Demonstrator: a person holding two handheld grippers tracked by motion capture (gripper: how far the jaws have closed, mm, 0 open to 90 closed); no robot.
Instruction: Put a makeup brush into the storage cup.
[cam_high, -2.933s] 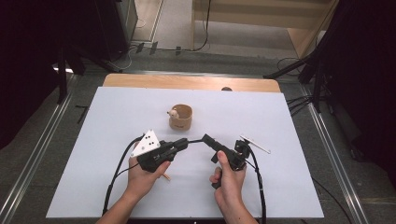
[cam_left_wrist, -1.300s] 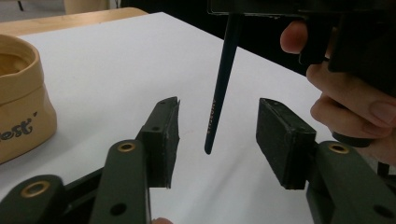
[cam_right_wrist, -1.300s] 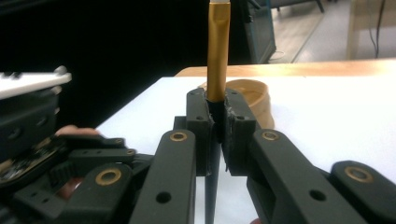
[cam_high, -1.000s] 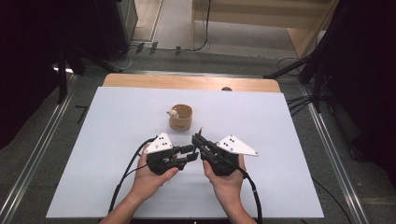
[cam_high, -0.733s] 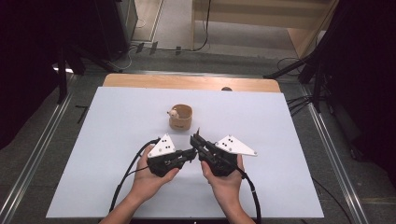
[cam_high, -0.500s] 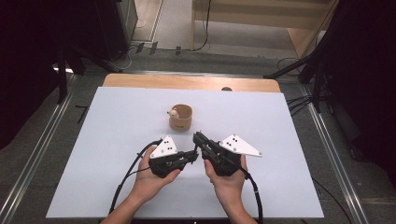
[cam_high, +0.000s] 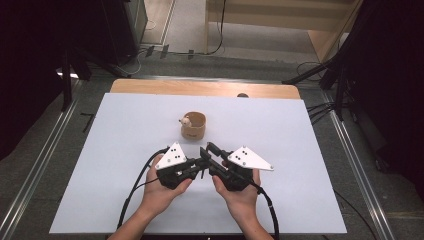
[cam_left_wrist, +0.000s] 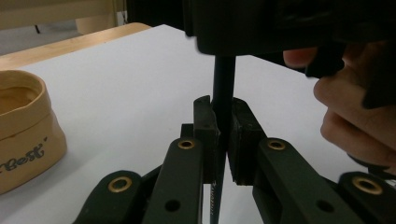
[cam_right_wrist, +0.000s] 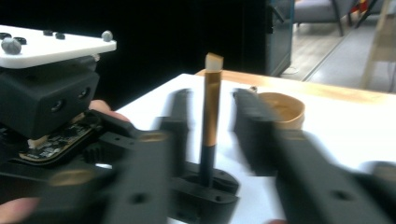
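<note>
A person's two hands meet near the front middle of a white worktop (cam_high: 125, 130), each holding a black tool. The left tool (cam_left_wrist: 223, 135) has its jaws closed tight on a thin black-handled brush (cam_left_wrist: 223, 86), which stands upright between them. In the right gripper view the brush (cam_right_wrist: 211, 116) shows a gold band and a pale tip pointing up, and it stands between the two jaws of the right tool (cam_right_wrist: 212, 130), which are spread apart on either side without touching it. In the high view the left tool (cam_high: 200, 165) and right tool (cam_high: 210, 150) sit just beside each other. A small tan fabric cup (cam_high: 193, 125) stands behind them, near the worktop's middle
</note>
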